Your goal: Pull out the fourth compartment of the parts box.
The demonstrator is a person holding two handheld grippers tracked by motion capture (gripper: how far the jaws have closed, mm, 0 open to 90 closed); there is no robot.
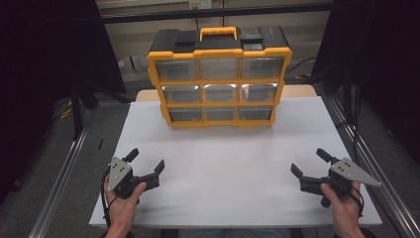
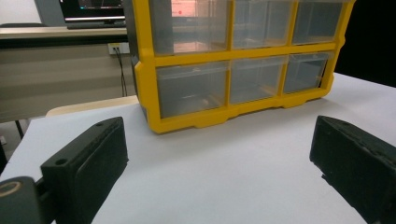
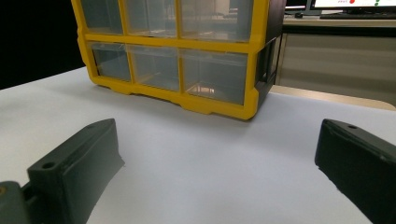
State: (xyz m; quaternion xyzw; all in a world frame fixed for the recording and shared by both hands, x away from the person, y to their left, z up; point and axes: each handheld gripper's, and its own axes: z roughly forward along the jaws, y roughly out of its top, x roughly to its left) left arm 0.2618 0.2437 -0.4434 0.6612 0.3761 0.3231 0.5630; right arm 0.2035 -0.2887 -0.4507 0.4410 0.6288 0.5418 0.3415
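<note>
Left claw (image 2: 219,154) jaws cropped; drawer contents (image 2: 191,91) unclear

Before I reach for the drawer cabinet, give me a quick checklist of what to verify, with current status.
1. Left hand-held gripper open, holding nothing: ok.
2. Right hand-held gripper open, holding nothing: ok.
3. Yellow drawer cabinet upright on the white table, drawers facing the person: ok.
4. All nine drawers pushed in: ok.
5. Bare table between both grippers and cabinet: ok.
6. Drawer contents: cannot tell.
</note>
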